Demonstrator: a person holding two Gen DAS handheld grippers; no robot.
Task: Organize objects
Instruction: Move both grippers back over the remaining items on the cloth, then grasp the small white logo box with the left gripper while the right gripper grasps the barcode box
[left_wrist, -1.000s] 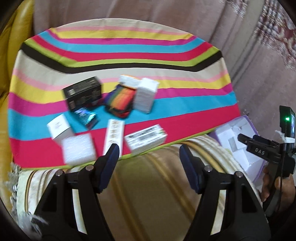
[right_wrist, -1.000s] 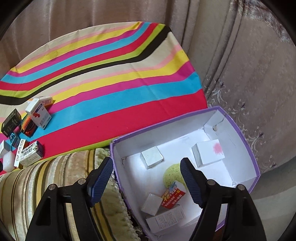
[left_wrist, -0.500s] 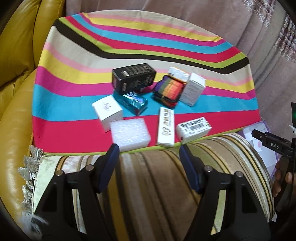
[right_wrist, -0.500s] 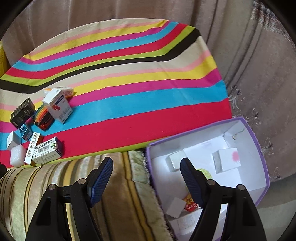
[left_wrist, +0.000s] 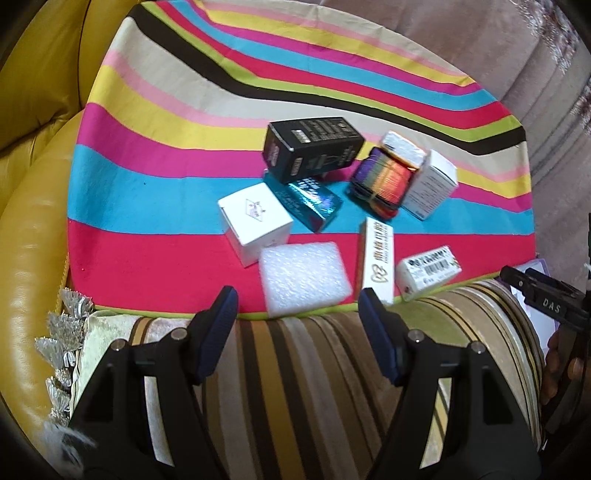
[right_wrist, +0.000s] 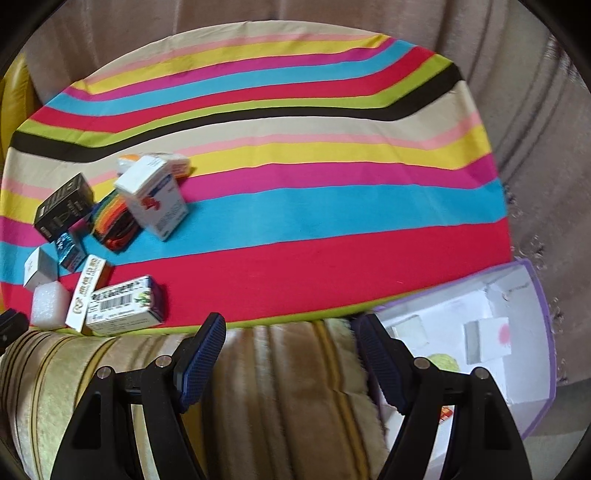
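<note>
The left claw (left_wrist: 297, 308) hangs with its jaws apart and nothing between them, above the near edge of a cloth with bright stripes of red, blue, pink, yellow and black (left_wrist: 184, 192) that covers a low surface in front of a striped beige cushion (left_wrist: 295, 387). The right claw (right_wrist: 288, 334) is likewise spread and empty, above the same edge further right.

The small boxes lie in a loose cluster on the cloth. Nearest the left claw is a white foam block (left_wrist: 304, 278). Just beside it are a white cube-shaped carton with a small pink emblem (left_wrist: 255, 221) and a long narrow white carton with printed characters (left_wrist: 377, 258), which touches a white carton bearing a barcode (left_wrist: 428, 271) at the cloth's edge. Further back a shiny teal foil box (left_wrist: 308, 199) lies under the edge of a black rectangular box with white print (left_wrist: 314, 147). To their right is a rainbow-coloured flat bundle (left_wrist: 384, 181), with a tall white medicine carton (left_wrist: 430, 184) touching it.

In the right wrist view, an open white cardboard box with a purple rim (right_wrist: 543, 332) stands beside the cushion, well apart from the cluster (it holds a few small white boxes and something yellow-green). A yellow leather armchair (left_wrist: 33, 184) borders the cloth on the left.
</note>
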